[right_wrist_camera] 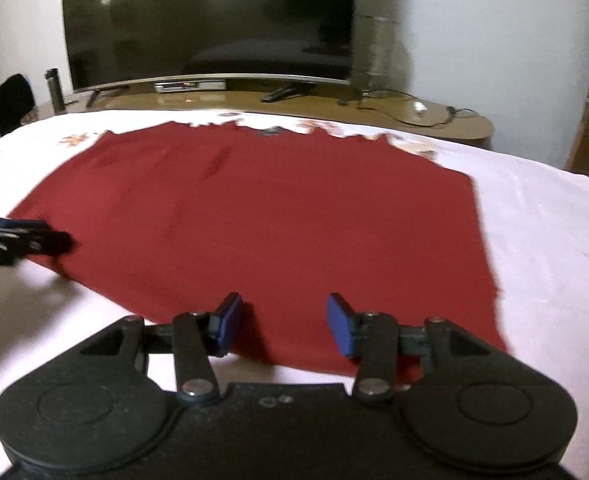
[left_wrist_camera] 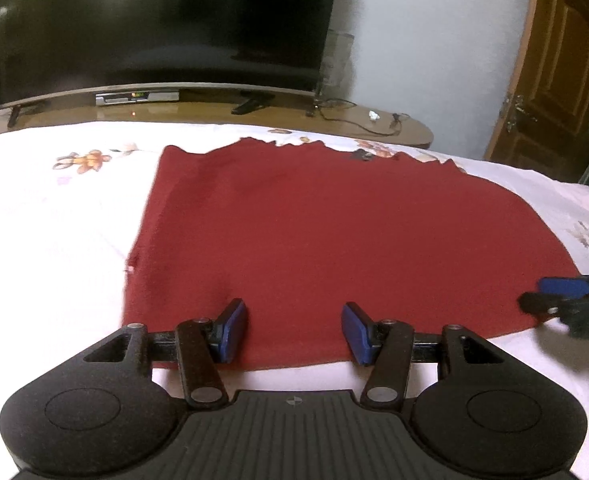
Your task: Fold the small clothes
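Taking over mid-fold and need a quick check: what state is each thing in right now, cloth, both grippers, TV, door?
red cloth: spread flat on the bed, not yet folded
left gripper: jaws open, over the cloth's near edge, gripping nothing
right gripper: jaws open, over the near edge, gripping nothing
TV: screen dark
door: closed

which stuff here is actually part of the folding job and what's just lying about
Part of the job: red cloth, left gripper, right gripper, white bedsheet.

Lying about: television, set-top box, cable, wooden door.
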`<state>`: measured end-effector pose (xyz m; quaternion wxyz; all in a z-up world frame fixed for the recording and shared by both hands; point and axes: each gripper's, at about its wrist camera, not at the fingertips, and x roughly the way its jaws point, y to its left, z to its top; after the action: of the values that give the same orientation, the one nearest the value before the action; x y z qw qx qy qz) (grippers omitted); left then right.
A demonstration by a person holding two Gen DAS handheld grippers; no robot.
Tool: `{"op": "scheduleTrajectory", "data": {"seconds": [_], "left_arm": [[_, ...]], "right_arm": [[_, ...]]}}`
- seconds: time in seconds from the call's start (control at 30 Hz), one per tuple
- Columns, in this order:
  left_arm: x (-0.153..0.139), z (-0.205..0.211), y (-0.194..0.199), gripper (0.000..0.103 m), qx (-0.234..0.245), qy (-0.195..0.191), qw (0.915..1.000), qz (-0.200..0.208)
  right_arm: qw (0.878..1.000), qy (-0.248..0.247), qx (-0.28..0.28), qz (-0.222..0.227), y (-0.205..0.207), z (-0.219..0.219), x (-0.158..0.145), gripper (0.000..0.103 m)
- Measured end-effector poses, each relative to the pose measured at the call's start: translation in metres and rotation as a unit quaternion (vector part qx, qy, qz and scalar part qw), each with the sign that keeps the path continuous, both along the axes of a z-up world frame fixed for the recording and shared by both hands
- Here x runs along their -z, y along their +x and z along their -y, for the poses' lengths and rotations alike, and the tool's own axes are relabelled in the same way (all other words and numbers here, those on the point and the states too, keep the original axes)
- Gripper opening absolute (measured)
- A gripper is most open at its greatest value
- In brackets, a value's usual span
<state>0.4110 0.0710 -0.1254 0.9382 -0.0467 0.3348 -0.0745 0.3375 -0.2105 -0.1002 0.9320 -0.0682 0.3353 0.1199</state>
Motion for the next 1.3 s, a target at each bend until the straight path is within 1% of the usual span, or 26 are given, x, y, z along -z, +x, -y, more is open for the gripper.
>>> {"op": "scheduleTrajectory", "data": {"seconds": [0.03,0.1,0.2,0.33,0.53,0.67,0.77,0.83,0.9,0.97,1.03,1.07,1.13,1.17,1.2,1.23,1.27,1.3], "left_arm": [[0.000,-0.003,-0.001,0.053,-0.002,0.003,1.0000,0.000],[0.000,-0.007,-0.001,0.053,-0.003,0.006,1.0000,0.000],[0.000,-0.011,-0.002,0.053,-0.003,0.008,1.0000,0.000],[-0.002,-0.016,-0.004,0.053,-0.009,0.008,0.9999,-0.006],[0.002,-0.026,-0.004,0.053,-0.008,-0.007,0.9999,-0.006],[0.005,-0.028,0.000,0.053,-0.007,-0.011,0.9999,-0.005],[0.006,-0.031,0.001,0.053,-0.007,-0.019,0.9998,-0.010],[0.007,-0.029,0.001,0.053,-0.002,-0.011,0.9999,-0.006],[0.008,-0.025,-0.001,0.053,0.000,0.003,1.0000,-0.002],[0.005,-0.020,0.000,0.053,-0.005,0.011,0.9999,-0.007],[-0.007,-0.015,0.000,0.054,-0.017,0.019,0.9993,-0.027],[-0.014,-0.014,-0.005,0.054,-0.022,0.016,0.9993,-0.026],[-0.026,-0.018,-0.022,0.054,-0.027,-0.006,0.9996,-0.007],[-0.026,-0.022,-0.029,0.054,-0.032,-0.028,0.9990,-0.012],[-0.023,-0.029,-0.035,0.054,-0.045,-0.058,0.9971,-0.021],[-0.016,-0.038,-0.040,0.054,-0.061,-0.102,0.9924,-0.033],[-0.006,-0.049,-0.042,0.054,-0.077,-0.157,0.9834,-0.049],[0.005,-0.059,-0.044,0.053,-0.098,-0.203,0.9723,-0.062]], "right_arm": [[1.000,0.004,0.003,0.000,-0.002,0.007,0.000,0.046],[1.000,-0.006,0.023,0.004,-0.006,0.019,0.000,0.046],[0.999,0.006,0.042,0.001,-0.011,0.041,0.002,0.045],[0.998,0.017,0.053,0.000,-0.017,0.058,0.003,0.041],[0.998,0.018,0.054,0.002,-0.021,0.063,0.004,0.041],[0.998,0.009,0.053,0.017,-0.022,0.060,0.010,0.042],[0.998,0.014,0.060,0.010,-0.020,0.061,0.008,0.042],[0.998,0.015,0.056,0.015,-0.021,0.063,0.010,0.042],[0.999,-0.001,0.046,0.026,-0.023,0.061,0.013,0.042],[0.998,0.002,0.052,0.021,-0.022,0.060,0.011,0.043],[0.998,0.003,0.058,0.014,-0.019,0.058,0.009,0.045],[0.998,0.002,0.061,0.007,-0.017,0.057,0.007,0.045],[0.998,0.006,0.066,-0.010,-0.015,0.055,-0.006,0.046],[0.998,0.017,0.067,-0.002,-0.020,0.055,-0.013,0.047],[0.997,0.032,0.065,0.015,-0.028,0.055,-0.022,0.048],[0.997,0.041,0.061,0.021,-0.033,0.054,-0.027,0.048],[0.997,0.050,0.055,0.020,-0.038,0.053,-0.030,0.048],[0.997,0.061,0.049,0.020,-0.043,0.051,-0.032,0.048]]}}
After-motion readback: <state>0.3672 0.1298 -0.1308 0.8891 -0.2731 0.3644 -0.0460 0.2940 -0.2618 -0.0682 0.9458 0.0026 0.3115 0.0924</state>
